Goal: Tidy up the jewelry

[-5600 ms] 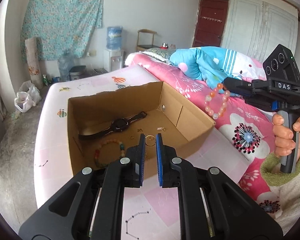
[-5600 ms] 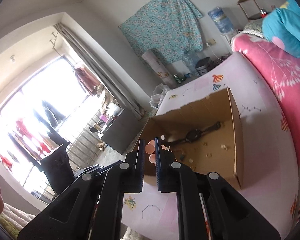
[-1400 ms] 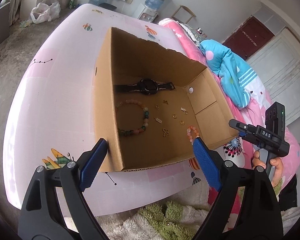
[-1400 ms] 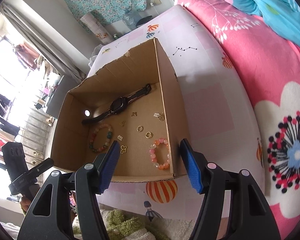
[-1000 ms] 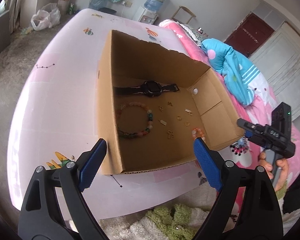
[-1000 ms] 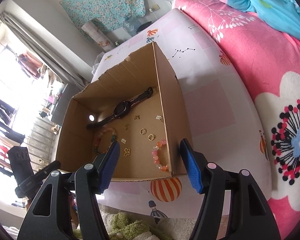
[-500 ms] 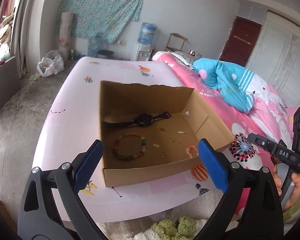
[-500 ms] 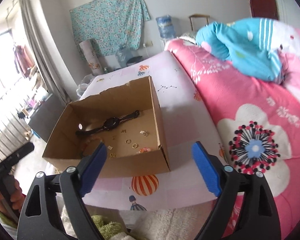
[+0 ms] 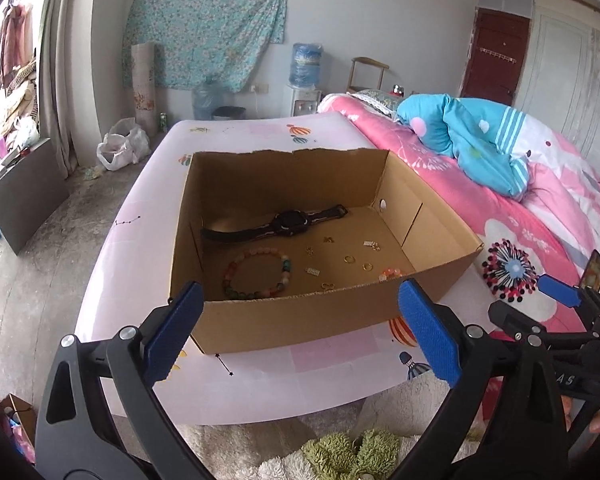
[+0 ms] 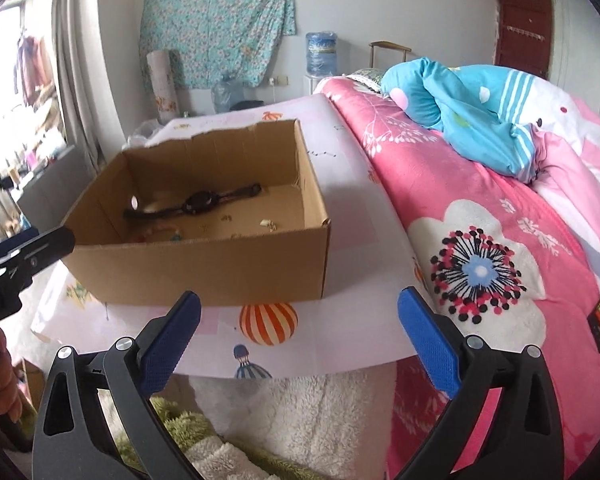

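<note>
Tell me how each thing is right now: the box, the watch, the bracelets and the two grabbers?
Cardboard box: open on top, sitting on the bed.
Black watch: lying flat inside the box, strap stretched out.
Multicolored bead bracelet: lying flat in a closed ring on the box floor.
Orange bead bracelet: in the box, partly hidden by the front wall.
Left gripper: open, empty.
Right gripper: jaws opening, nothing between them.

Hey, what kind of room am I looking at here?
Most likely a bedroom in a home: a bed with a pink floral quilt and bunched blue blanket, a water dispenser by the wall, and a closed door.
</note>
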The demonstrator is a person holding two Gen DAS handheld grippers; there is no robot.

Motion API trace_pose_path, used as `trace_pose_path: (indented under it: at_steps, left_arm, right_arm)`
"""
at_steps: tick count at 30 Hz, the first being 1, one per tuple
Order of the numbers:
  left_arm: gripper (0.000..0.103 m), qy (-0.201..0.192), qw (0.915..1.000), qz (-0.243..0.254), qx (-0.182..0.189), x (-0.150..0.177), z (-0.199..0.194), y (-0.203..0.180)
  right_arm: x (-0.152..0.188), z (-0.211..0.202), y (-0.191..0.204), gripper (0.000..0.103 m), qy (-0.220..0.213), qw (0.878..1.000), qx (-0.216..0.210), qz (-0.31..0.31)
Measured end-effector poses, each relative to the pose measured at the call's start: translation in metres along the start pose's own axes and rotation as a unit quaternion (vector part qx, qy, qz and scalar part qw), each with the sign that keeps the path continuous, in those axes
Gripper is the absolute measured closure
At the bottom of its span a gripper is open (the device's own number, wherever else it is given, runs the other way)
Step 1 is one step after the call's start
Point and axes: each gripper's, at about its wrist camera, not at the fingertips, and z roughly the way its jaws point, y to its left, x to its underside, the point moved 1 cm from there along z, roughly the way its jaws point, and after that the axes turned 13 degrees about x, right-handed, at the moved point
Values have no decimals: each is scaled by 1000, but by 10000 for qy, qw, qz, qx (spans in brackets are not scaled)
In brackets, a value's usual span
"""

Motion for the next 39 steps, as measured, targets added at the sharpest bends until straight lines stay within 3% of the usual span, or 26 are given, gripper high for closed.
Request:
trace_pose_path:
  at_steps: [6,10,12,24,39]
  left_arm:
    - [8,93,9998,-36,-194,5,3,6]
    - [9,178,9991,-321,-197,9,6,15]
    - [9,276,9980,-435,-369,12,11,20]
    - [9,862,9913,-435,-900,17,31,19]
    - [9,1109,9886,-532,-869,20,39,23]
  right_arm:
    - [4,1,15,7,-34,9991,311,-290]
    - [4,8,23,7,128,9992,260,-277]
    - [3,12,25,7,239,9992,212,-249]
    - [-2,30,23,7,546,9984,136,-16]
    - [-9,36,41,7,586,9980,85,-220]
